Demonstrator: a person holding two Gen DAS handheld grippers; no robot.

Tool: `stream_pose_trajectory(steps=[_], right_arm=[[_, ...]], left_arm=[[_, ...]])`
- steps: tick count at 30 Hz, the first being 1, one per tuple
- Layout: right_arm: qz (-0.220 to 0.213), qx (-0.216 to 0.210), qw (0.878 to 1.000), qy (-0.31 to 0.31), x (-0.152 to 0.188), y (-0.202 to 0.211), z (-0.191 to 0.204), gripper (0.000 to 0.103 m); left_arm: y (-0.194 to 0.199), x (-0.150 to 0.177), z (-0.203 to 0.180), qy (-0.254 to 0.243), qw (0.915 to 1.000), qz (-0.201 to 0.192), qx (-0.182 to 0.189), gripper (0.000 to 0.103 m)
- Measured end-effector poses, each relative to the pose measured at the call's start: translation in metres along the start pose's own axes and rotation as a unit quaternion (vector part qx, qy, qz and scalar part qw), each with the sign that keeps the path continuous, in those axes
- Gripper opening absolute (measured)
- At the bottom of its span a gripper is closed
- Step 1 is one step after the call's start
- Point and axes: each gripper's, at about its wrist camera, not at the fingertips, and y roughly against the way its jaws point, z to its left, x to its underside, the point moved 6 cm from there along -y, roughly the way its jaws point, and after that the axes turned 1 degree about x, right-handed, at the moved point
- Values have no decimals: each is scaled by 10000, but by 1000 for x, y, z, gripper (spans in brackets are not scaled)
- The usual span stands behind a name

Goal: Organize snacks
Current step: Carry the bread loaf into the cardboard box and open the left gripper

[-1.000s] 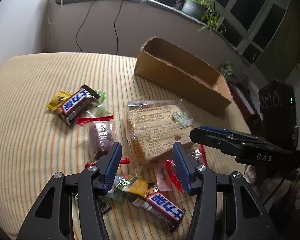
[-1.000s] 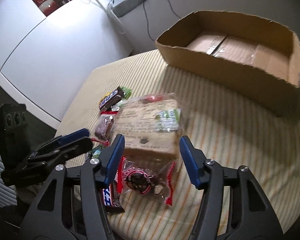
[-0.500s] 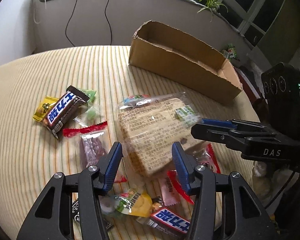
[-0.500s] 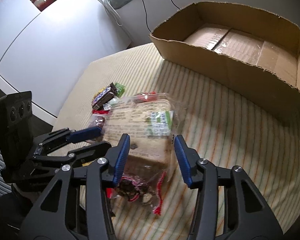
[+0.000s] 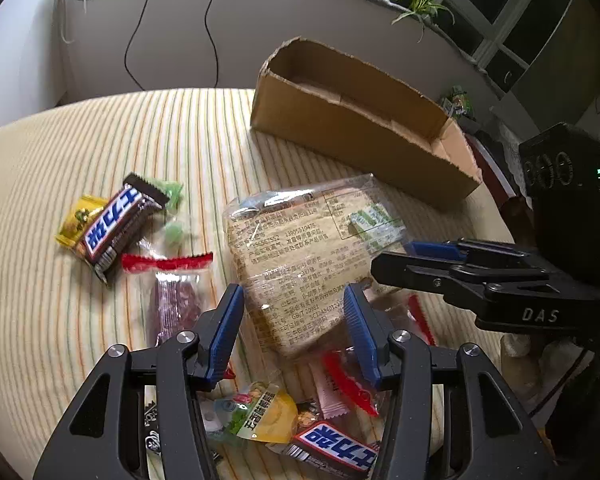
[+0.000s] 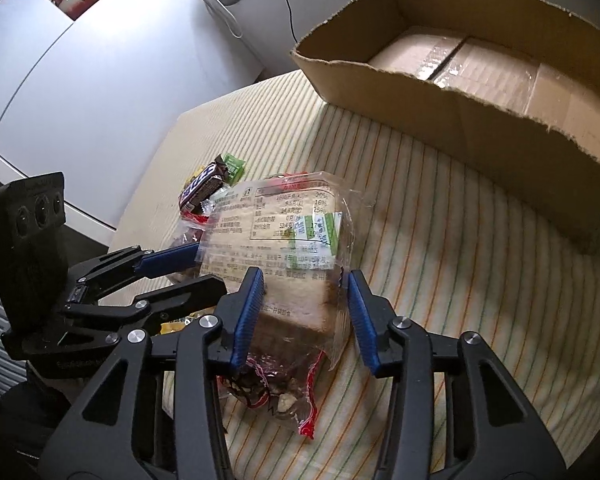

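A clear-wrapped bread pack (image 5: 300,248) (image 6: 276,236) lies mid-table among loose snacks. My right gripper (image 6: 304,284) has its blue pads against the pack's near end, one on the loaf and one on the wrapper; in the left wrist view the right gripper (image 5: 392,258) comes in from the right. My left gripper (image 5: 294,316) stands open with the pack's near corner between its fingers, not pressing; in the right wrist view the left gripper (image 6: 204,268) is at the pack's left side. An open cardboard box (image 5: 360,148) (image 6: 460,120) stands empty beyond.
Left of the bread lie a Snickers bar (image 5: 116,228) on a yellow candy and a red-edged packet (image 5: 176,300). Under my left gripper sit a yellow sachet (image 5: 260,416) and a second Snickers bar (image 5: 336,448). A red-edged nut packet (image 6: 272,384) lies under the bread. The striped cloth drops off at the right.
Both grippers moved in over the bread pack. The right jaws narrowed from wide apart to touching the pack's end. The left jaws kept the same width.
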Motion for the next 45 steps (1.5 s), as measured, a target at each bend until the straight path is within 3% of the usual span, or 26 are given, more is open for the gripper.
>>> stream_pose_trajectory(steps=[12,19,32,45], right_arm=[[-609,262,9973,316,-37,38,7,45],[-968,404,9940,311,-69,65,-8,45],[-1002,725,9923,19,-118,66,-62,45],[-890,626,9932,-405,-132,49,-98,45]], left_arm=[[25,-54,-26,-300,9975,-639,26,50],[14,-99,-44,-607,9944,-869,11,50],[-44,-148,-53,-756,9955,-562,48,50],[-65,-161,-55,-808,9960,-373,1,50]])
